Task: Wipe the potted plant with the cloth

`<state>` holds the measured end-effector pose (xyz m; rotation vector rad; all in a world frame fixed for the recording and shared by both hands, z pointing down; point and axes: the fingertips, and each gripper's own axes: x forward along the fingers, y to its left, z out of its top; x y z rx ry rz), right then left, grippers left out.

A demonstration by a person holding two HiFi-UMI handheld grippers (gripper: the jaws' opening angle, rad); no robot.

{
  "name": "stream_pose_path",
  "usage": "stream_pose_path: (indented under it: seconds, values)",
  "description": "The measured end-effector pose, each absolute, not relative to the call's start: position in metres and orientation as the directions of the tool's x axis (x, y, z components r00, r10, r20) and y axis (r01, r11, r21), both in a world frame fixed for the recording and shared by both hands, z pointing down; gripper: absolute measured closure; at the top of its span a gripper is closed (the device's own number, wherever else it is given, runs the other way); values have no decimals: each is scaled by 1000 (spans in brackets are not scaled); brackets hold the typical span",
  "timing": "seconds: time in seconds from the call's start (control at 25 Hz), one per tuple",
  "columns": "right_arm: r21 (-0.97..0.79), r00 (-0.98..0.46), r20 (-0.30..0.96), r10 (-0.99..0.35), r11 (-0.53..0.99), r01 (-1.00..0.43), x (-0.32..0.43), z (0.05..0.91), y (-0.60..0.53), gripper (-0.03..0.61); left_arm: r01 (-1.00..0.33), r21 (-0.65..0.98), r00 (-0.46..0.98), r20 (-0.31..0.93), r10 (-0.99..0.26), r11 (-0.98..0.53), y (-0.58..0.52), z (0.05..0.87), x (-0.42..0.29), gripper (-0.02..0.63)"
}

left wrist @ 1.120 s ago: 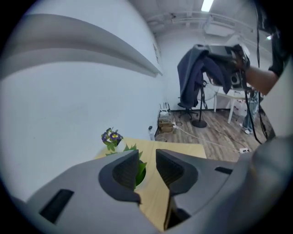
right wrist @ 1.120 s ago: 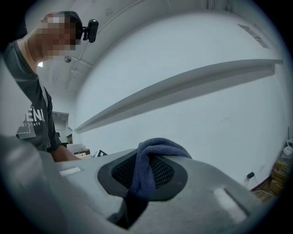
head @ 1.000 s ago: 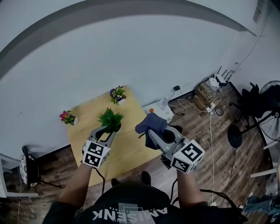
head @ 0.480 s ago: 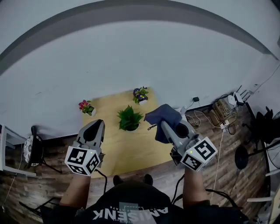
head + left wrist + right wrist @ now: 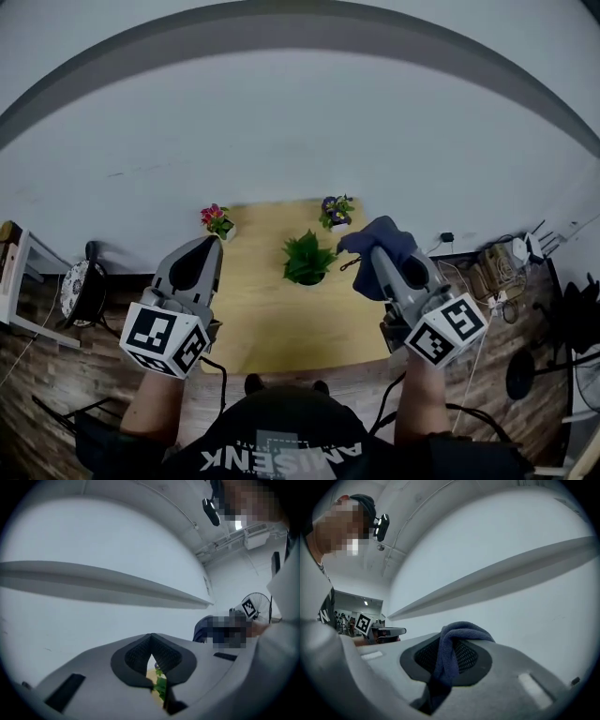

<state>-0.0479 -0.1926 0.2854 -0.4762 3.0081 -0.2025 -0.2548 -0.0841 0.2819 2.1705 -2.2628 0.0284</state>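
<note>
Left of the leafy green potted plant (image 5: 307, 258), grey left gripper (image 5: 207, 243) clenched empty, jaws just closed. Right of it, grey right gripper (image 5: 449, 645) grasping crumpled dark blue cloth (image 5: 377, 238). Farther off, plant upright on light wooden table (image 5: 281, 323).

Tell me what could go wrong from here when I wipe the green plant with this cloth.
1. The left gripper is shut, empty and away from the green plant, so a push from the cloth might tip or slide it.
2. The purple flowers stand just beyond it, near the table's far edge; a wide swipe could knock them.
</note>
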Motion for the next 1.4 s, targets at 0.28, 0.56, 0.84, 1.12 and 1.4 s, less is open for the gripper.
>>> stream_pose_path:
  seconds: [0.28, 0.56, 0.84, 1.12, 1.4]
  values:
    - [-108, -937, -55, -345, 935, -338, -54, 280, -211, 532, -998, -51, -41, 56, -998, 38, -106, 265, -260, 612]
    - [-64, -917, -15, -399, 915, -397, -54, 285, -229, 534, -993, -98, -76, 46, -996, 71, -126, 261, -271, 612]
    - [-30, -913, -29, -408, 913, -407, -55, 281, -226, 534, -995, -31, -98, -9, -995, 98, -126, 262, -264, 612]
    - [-18, -904, -29, -428, 904, -427, -54, 280, -224, 534, -994, -19, -104, 14, -994, 104, -114, 272, -269, 612]
    - [-27, -899, -24, -438, 899, -437, -51, 282, -221, 534, -991, -6, -131, -15, -991, 131, -102, 270, -276, 612]
